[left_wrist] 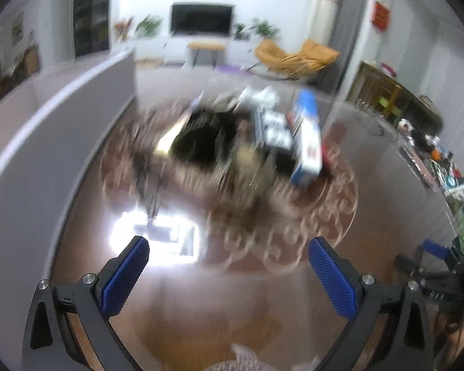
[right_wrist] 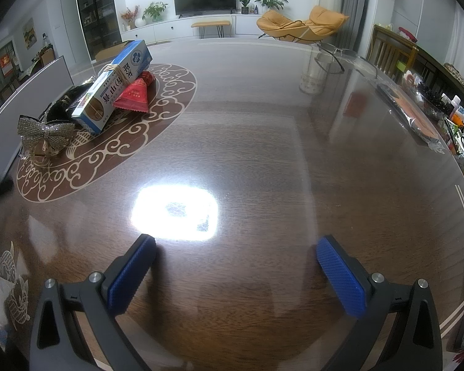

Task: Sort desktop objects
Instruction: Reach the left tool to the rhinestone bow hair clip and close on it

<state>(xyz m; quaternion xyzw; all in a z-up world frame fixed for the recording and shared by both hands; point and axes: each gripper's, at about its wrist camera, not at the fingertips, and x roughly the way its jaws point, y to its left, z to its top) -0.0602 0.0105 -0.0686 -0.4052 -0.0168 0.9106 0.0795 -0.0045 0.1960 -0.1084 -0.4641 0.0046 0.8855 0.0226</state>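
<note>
A pile of desktop objects lies on the round inlay of the wooden table. In the right wrist view it is far left: a blue-and-white box [right_wrist: 116, 85], a red packet [right_wrist: 135, 92], a sparkly bow clip [right_wrist: 45, 134] and a dark object [right_wrist: 60, 108]. The left wrist view is blurred; the same box [left_wrist: 307, 137] and dark object [left_wrist: 201, 139] lie ahead of my left gripper [left_wrist: 229, 250], which is open and empty. My right gripper [right_wrist: 236, 249] is open and empty over bare table, well right of the pile. It also shows in the left wrist view [left_wrist: 439, 253] at far right.
Glasses [right_wrist: 332, 54] and a glass [right_wrist: 312, 75] stand at the table's far side. A plastic-wrapped flat item [right_wrist: 413, 114] and clutter [right_wrist: 457, 130] lie along the right edge. A grey panel [left_wrist: 62, 117] borders the left. A bright lamp reflection [right_wrist: 174, 211] sits mid-table.
</note>
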